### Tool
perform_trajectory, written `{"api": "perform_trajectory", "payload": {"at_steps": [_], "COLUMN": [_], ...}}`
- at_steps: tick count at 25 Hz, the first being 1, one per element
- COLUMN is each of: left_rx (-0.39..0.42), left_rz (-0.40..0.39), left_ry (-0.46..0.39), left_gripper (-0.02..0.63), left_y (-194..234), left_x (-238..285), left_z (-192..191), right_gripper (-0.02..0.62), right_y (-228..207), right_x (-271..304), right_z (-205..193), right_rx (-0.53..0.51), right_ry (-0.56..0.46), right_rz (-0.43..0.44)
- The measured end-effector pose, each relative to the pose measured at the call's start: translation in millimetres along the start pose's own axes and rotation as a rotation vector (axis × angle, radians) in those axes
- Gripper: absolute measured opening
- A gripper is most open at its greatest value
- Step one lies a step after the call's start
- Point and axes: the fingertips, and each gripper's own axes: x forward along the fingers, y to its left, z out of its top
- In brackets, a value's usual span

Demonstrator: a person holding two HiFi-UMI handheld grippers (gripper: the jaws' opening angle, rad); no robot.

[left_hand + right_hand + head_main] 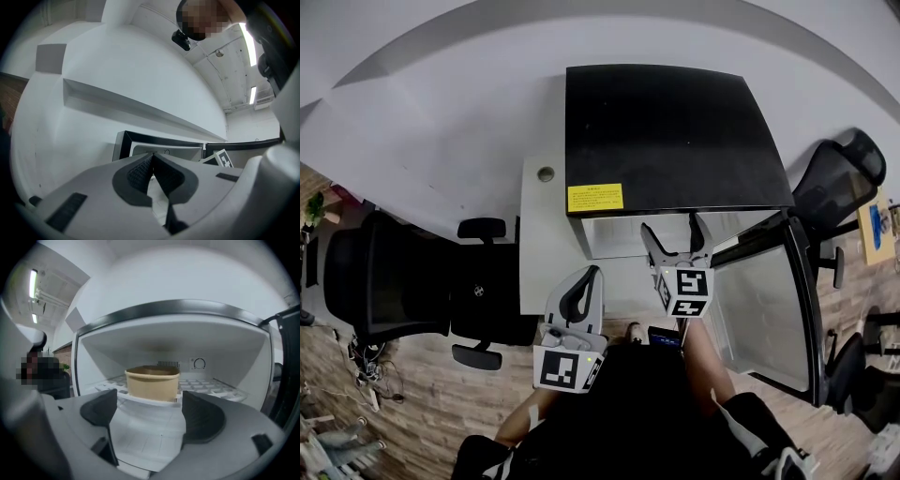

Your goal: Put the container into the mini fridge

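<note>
Below the head camera, a black-topped mini fridge (666, 131) is seen standing against a white wall, its door (769, 314) swung open to the right. A white desk (542, 239) is set against the fridge's left side, and a black office chair (389, 281) is parked further left on a wood-pattern floor (422, 403). The right gripper (669, 223) is held just in front of the open compartment, its jaws spread wide and nothing gripped between them; in the right gripper view (149, 401) only the white fridge floor and shelf edge are seen through the gap. The left gripper (593, 272) is held lower and nearer the person, over the desk edge, with its jaws brought together and nothing between them, as confirmed in the left gripper view (152, 157). The container (152, 382), a tan open-topped tub, is noted upright on the white wire shelf (211, 385) inside the fridge, near the shelf's front edge and clear of both jaws. A yellow label (594, 197) is fixed at the front left corner of the fridge top. A round dial (199, 363) is mounted on the compartment's back wall, right of the container.
</note>
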Motion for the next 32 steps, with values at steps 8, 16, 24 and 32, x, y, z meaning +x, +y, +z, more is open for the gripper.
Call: {"api": "perform_trajectory", "payload": {"at_steps": [8,16,24,32], "left_rx": [-0.004,-0.009,-0.009,-0.009], "left_rz": [-0.043,-0.091,-0.116,-0.113], "left_ry": [-0.009,-0.004,-0.005,0.002], "left_gripper": [0.009,0.009,0.009,0.009], "left_y": [-10.0,-23.4,-31.3,-32.4], "left_x": [4.5,13.4,20.5,24.2], "left_z": [0.3,-1.7,-4.0,-5.7], "right_gripper": [0.416,0.080,0.043,0.014], "right_y": [-3.5,-14.5,-12.3,-6.3], "right_x": [-40.9,-75.4,-112.7,-127.5], "right_z": [8.6,24.3,43.9,50.3], "right_rx": [0.085,0.097,0.116,0.111], "right_ry": [-0.030,-0.071,-0.125,-0.131], "right_rz": [0.018,-0.051,-0.064,-0.057]}}
